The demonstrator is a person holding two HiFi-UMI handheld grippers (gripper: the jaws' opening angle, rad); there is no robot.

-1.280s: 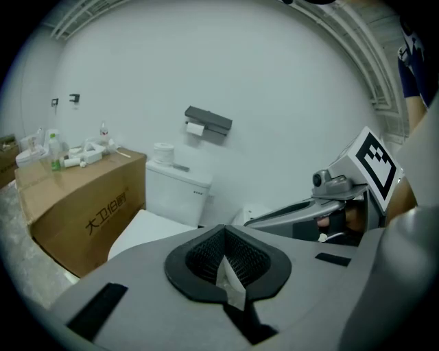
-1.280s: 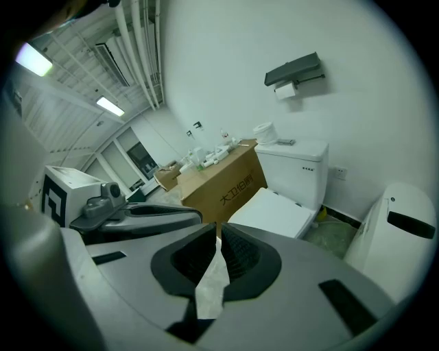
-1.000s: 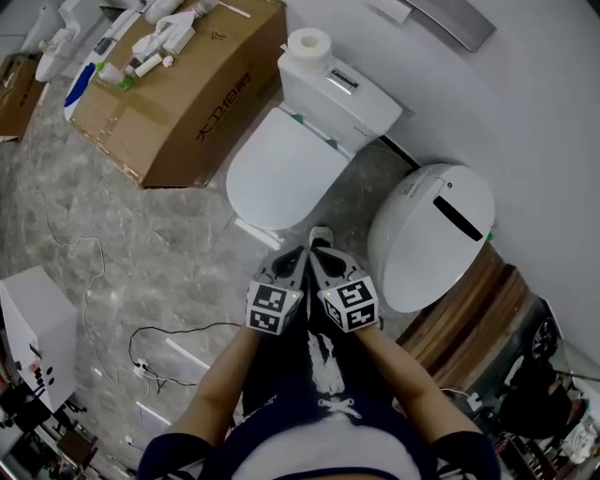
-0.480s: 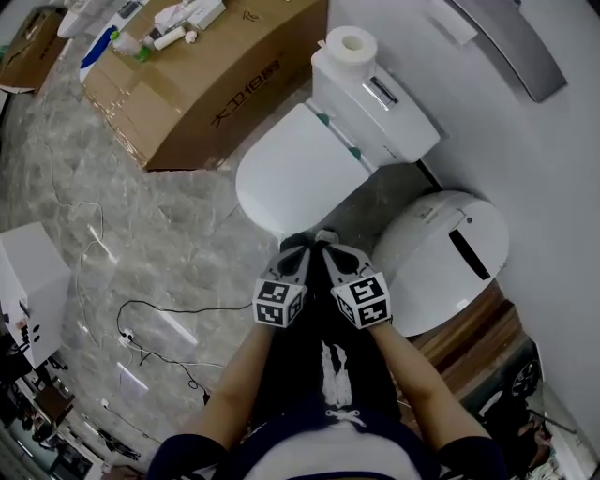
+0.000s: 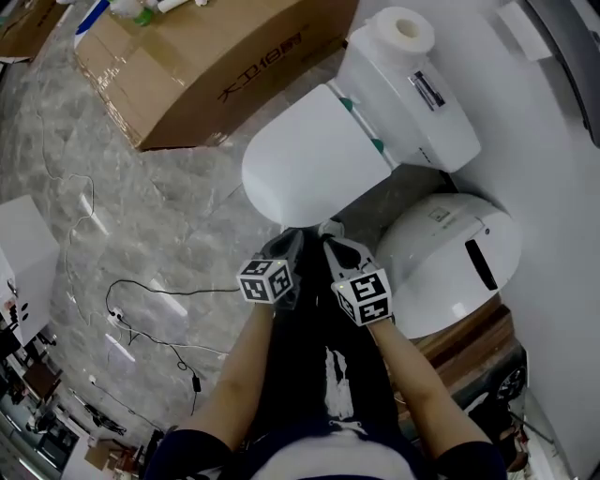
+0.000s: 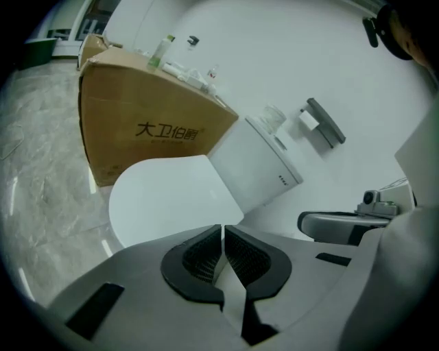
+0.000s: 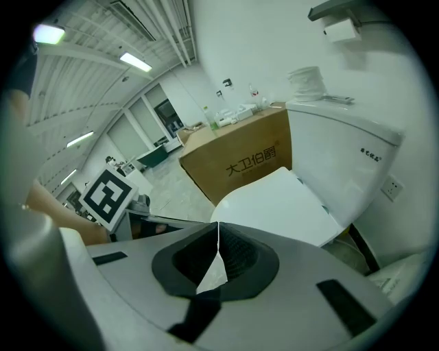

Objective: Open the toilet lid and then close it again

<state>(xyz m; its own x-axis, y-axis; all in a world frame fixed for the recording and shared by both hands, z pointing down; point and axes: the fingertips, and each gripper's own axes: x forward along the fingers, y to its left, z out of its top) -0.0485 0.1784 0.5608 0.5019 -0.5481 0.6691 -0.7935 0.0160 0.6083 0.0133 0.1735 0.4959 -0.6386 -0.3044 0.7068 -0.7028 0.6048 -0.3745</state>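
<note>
A white toilet stands against the wall with its lid (image 5: pixel 314 155) down flat; the lid also shows in the left gripper view (image 6: pixel 164 192) and the right gripper view (image 7: pixel 278 206). Its tank (image 5: pixel 408 89) carries a paper roll (image 5: pixel 403 28). My left gripper (image 5: pixel 289 242) hovers just short of the lid's front edge, shut and empty. Beside it my right gripper (image 5: pixel 330 236) is shut too, holding nothing. In each gripper view the jaws meet with nothing between them, left gripper (image 6: pixel 223 236), right gripper (image 7: pixel 218 236).
A long cardboard box (image 5: pixel 225 66) lies left of the toilet. A second white toilet (image 5: pixel 450 258) sits at the right on a wooden pallet (image 5: pixel 469 352). Cables (image 5: pixel 141 309) trail over the marble floor. A white cabinet (image 5: pixel 23 248) stands at the far left.
Both grippers have come down and forward toward the toilet lid's front edge. The left one has rolled, so its marker cube faces differently. Both stayed shut.
</note>
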